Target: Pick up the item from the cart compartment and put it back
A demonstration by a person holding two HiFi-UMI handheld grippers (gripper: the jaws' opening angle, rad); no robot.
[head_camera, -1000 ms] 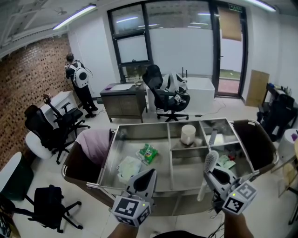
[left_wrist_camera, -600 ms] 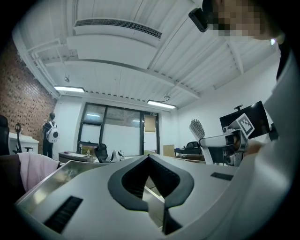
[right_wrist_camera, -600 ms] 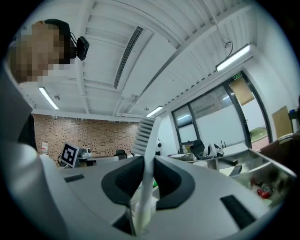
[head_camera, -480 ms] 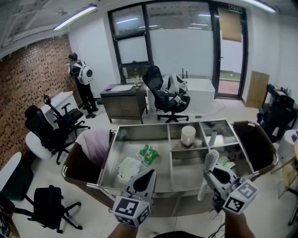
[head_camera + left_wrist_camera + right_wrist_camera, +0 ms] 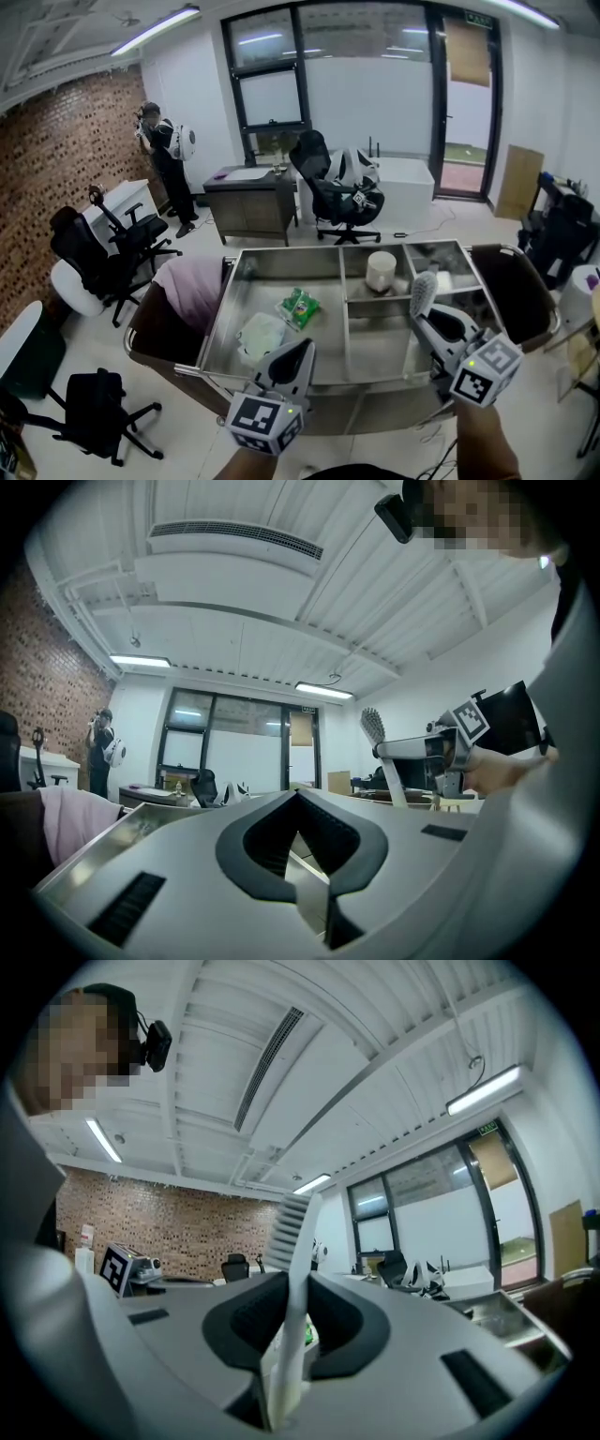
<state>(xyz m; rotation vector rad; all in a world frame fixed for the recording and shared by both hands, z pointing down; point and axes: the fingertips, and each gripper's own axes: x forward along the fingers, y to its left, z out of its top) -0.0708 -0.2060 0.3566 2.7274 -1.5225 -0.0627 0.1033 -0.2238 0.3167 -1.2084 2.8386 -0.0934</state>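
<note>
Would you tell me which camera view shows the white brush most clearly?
The right gripper view: the brush fills the centre, clamped upright in the right gripper, bristles visible. The head view shows it small, rising from that gripper; the left gripper view shows it far off, side-on.

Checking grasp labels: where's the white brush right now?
Head view, right side: white brush stands clamped in the right gripper, bristles up, over the cart's right compartments, near the white roll.

Matt wht plastic brush [image 5: 424, 292]; shiny, smooth sheet-metal cart [image 5: 281, 262].
</note>
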